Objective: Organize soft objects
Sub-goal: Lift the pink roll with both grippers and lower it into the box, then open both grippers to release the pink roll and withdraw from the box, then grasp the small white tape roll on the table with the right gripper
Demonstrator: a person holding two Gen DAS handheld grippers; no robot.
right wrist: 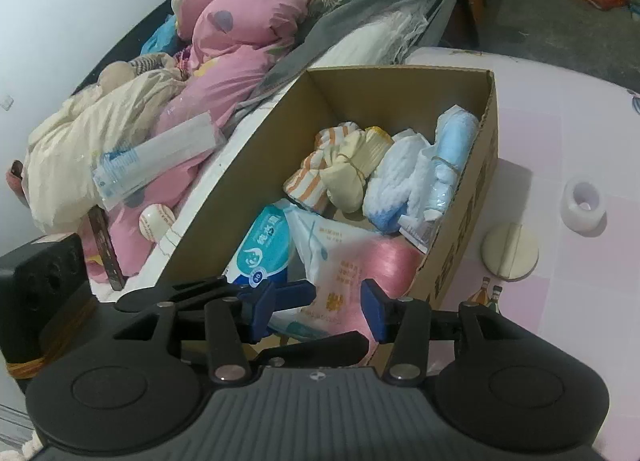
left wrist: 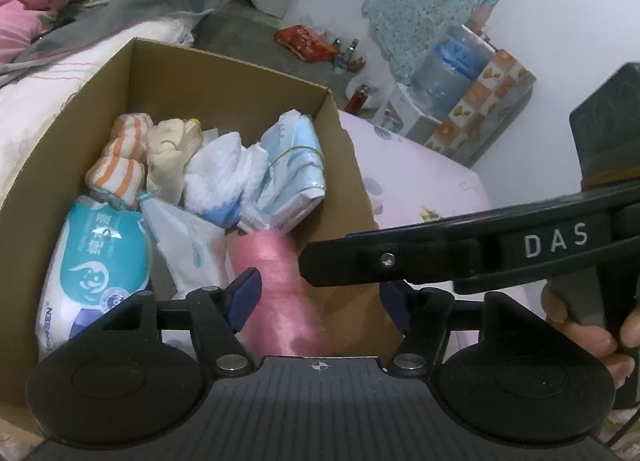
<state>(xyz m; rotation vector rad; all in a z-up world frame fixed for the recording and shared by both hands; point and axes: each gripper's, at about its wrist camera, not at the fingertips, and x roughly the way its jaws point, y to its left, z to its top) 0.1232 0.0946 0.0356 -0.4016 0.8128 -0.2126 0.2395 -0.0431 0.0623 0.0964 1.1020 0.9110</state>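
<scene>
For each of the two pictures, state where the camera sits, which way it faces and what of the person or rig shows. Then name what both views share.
Left wrist: on the left gripper, angled down into the cardboard box; the right gripper and a hand cross it.
Right wrist: on the right gripper, angled down into the box beside bedding; the left gripper's fingers show.
Shared: box, pink roll, wipes pack.

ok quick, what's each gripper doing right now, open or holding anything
left gripper: open, the pink roll sits between the jaws, unpressed.
right gripper: open, holding nothing.
</scene>
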